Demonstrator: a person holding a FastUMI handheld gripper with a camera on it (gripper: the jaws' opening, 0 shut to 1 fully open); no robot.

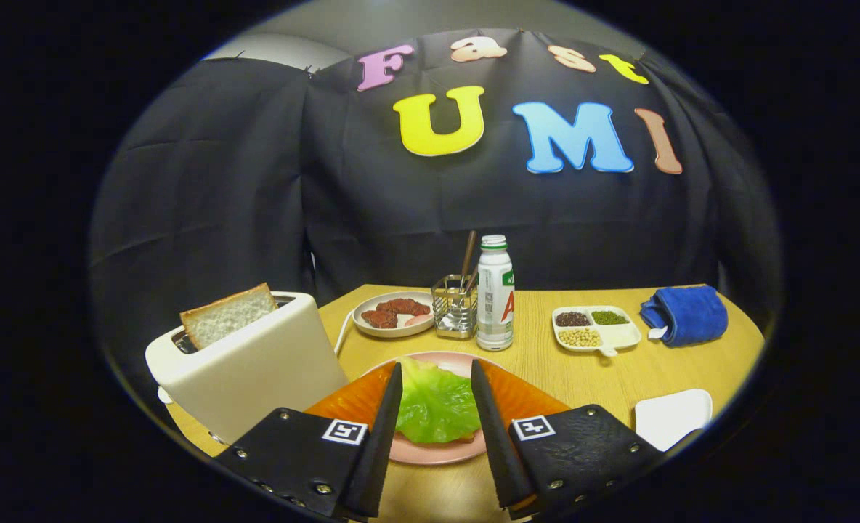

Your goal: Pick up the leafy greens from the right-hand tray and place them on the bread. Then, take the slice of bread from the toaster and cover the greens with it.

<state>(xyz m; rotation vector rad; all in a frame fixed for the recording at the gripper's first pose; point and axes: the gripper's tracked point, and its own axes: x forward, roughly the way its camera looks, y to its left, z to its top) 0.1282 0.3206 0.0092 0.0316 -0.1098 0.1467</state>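
The black two-finger gripper (436, 378) hovers tilted down over the pink round plate (437, 452), fingers spread and released either side of the green lettuce leaf (436, 407) lying there.

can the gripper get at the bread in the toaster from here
Probably yes. The gripper is open and holds nothing, its fingers either side of the greens on the plate. The bread sticks up out of the toaster, with nothing over it.

A meat plate (394, 314), utensil caddy (454, 314), bottle (495, 294), divided dish (595, 327) and blue towel (686, 314).
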